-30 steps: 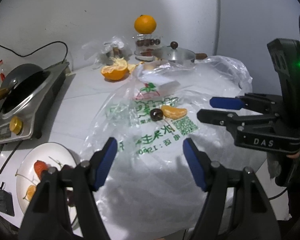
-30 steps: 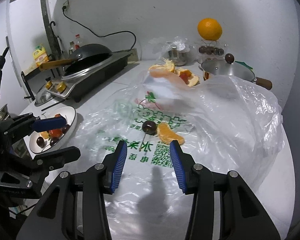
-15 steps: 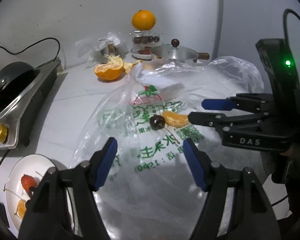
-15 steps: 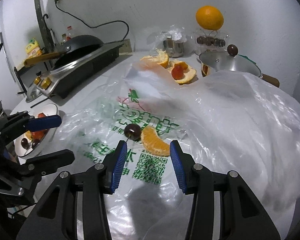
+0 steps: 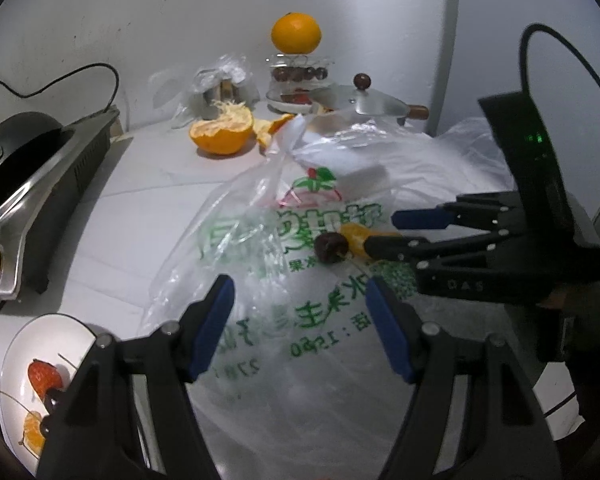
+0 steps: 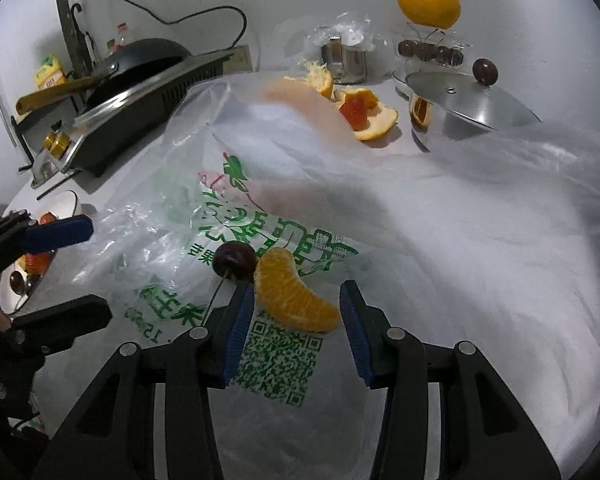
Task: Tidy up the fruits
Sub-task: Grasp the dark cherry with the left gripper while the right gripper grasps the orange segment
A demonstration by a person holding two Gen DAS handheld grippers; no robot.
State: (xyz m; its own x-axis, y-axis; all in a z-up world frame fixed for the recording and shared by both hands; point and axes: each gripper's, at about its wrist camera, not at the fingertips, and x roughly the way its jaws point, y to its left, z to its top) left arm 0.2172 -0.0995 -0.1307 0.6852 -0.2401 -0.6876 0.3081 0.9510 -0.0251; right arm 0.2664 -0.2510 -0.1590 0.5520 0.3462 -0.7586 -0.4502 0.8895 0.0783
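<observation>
step: reaching for orange segment (image 6: 296,294) beside cherry (image 6: 234,260) on plastic bag (image 6: 440,248) | right gripper (image 6: 296,334) parted, empty, straddling segment | left gripper (image 5: 300,330) parted, empty | next: closing gently, lifting toward plate (image 5: 16,344)

A clear bag (image 6: 420,240) printed with green characters, a green code square and a pink-and-green fruit emblem covered the white desk (image 5: 148,184). On it lay a bright orange segment (image 6: 296,296) with pale veining and a dark maroon cherry (image 6: 234,261). Blue pads lined the black fingers (image 6: 240,320) of the right gripper (image 6: 296,332) and the left gripper (image 5: 300,320). An orange (image 6: 428,0) glowed against the grey-white wall. Orange peel (image 6: 376,120), white inside, held a red piece. A white plate (image 5: 16,356) carried red and orange fruit. The steel lid (image 6: 460,100) had a dark brown knob; the black pan (image 6: 140,56) had a yellow-brown handle.
</observation>
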